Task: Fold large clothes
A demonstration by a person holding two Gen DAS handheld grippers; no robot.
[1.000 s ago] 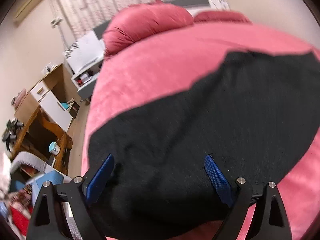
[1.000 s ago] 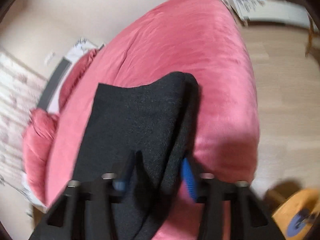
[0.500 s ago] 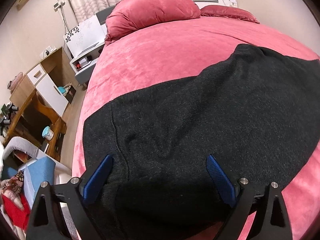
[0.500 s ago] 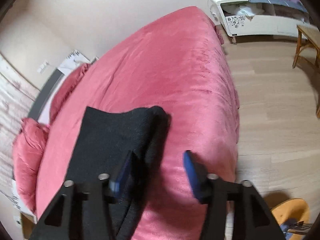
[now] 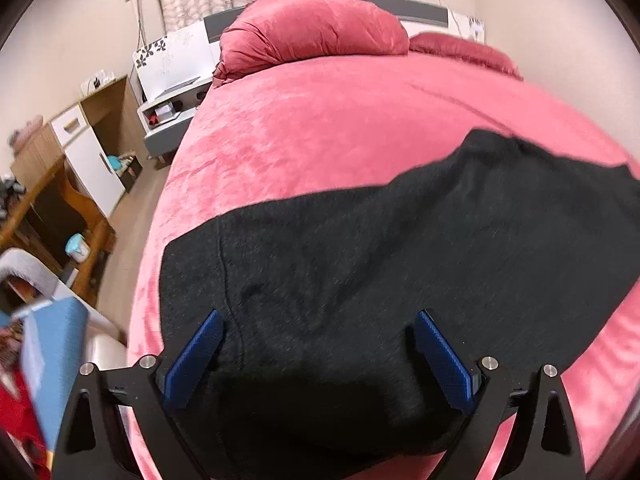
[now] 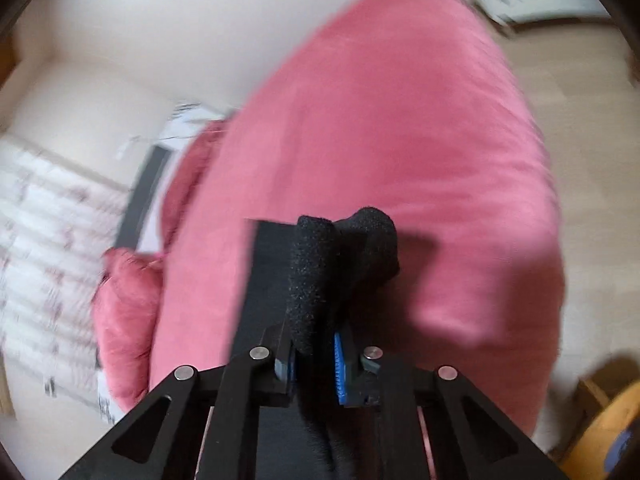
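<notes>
A large black knitted garment (image 5: 380, 264) lies spread on a pink bed (image 5: 340, 120), its near edge at the foot of the bed. My left gripper (image 5: 316, 356) is open, its blue pads (image 5: 192, 356) wide apart just above the garment's near left part, holding nothing. In the right wrist view my right gripper (image 6: 316, 356) is shut on a bunched fold of the black garment (image 6: 316, 272), which sticks up between the blue pads (image 6: 340, 364) above the pink bed (image 6: 400, 120).
Pink pillows (image 5: 312, 36) lie at the headboard. A white nightstand (image 5: 168, 108), wooden cabinets (image 5: 80, 148) and a wooden desk stand left of the bed. A wooden floor (image 6: 592, 120) and a yellow stool (image 6: 608, 436) lie right of the bed.
My right gripper was open beside the garment's edge half a second ago and has now shut on a fold of it. My left gripper stays open over the garment, shifted slightly.
</notes>
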